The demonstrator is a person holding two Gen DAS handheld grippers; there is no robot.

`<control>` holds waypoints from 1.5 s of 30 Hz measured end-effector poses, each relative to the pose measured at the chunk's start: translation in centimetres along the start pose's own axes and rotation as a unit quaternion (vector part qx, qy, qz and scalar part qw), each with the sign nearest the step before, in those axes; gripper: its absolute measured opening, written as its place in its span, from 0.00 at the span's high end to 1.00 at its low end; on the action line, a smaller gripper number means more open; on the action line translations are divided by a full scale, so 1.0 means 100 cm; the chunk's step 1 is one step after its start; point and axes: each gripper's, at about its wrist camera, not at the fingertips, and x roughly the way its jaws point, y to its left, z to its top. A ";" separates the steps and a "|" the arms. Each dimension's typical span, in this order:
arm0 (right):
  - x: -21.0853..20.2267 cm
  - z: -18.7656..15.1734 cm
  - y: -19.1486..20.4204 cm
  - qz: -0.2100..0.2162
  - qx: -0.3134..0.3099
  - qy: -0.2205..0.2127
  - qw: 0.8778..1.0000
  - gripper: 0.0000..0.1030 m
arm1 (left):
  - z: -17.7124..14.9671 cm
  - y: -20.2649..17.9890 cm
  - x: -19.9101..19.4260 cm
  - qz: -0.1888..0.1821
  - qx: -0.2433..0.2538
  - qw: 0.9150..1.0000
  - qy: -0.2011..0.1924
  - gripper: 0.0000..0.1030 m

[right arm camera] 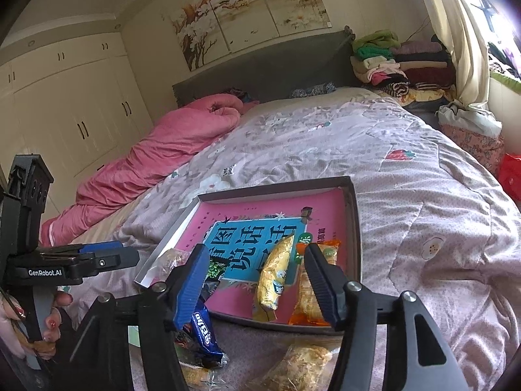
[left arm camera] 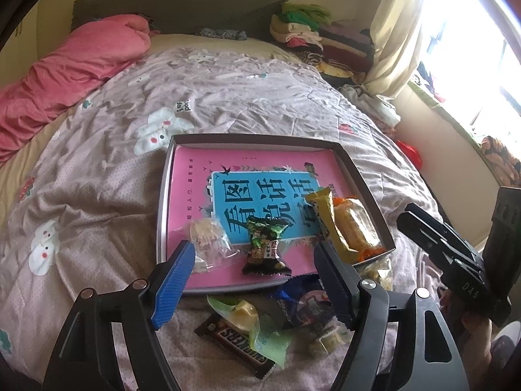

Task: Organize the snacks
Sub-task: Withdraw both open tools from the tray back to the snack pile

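Hovering just above the loose snacks, the left gripper (left arm camera: 254, 260) stood with its jaws spread wide and nothing between them; the right gripper (right arm camera: 257, 280) was likewise released and empty.

Nearest, on the quilt (left arm camera: 97, 195) outside the tray, lay the items not yet sorted. The left wrist view showed one chocolate bar (left arm camera: 237, 345), one pale green packet (left arm camera: 257, 325) lying across it, one blue biscuit packet (left arm camera: 302, 303) and one small green-wrapped sweet (left arm camera: 329, 342). The right wrist view showed two further clear bags of crisp snacks (right arm camera: 302, 365) near the frame's lower edge.

Beyond these, the shallow tray (left arm camera: 164, 179) with the pink printed floor held four items along its near side: one clear bag with a pale cake (left arm camera: 208, 241), one dark green packet (left arm camera: 265, 244), one yellow bar (left arm camera: 325, 215) and one orange-ended packet (left arm camera: 358, 228), the last two touching.

Handling, as a judgement: all packets appeared light, with slick, crinkling film. The chocolate bar was probably firm enough for a grip across its middle. The cakes and crisp snacks were likely fragile, so a hold on the crimped end seam would be safer than on the body.
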 end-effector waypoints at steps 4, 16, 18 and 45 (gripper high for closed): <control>-0.007 0.000 -0.001 -0.002 0.000 -0.005 1.000 0.40 | 0.000 0.000 -0.002 0.001 -0.002 1.000 -0.002 0.24; -0.019 -0.008 0.013 0.007 -0.021 -0.004 1.000 0.36 | -0.004 -0.005 -0.002 -0.009 0.005 1.000 0.007 0.24; -0.020 -0.010 0.018 0.008 -0.027 -0.001 1.000 0.35 | -0.006 -0.007 -0.002 -0.009 0.006 1.000 0.008 0.24; -0.016 -0.049 0.050 0.025 -0.058 0.066 0.996 0.33 | -0.025 -0.008 0.009 -0.021 0.001 0.999 0.049 0.24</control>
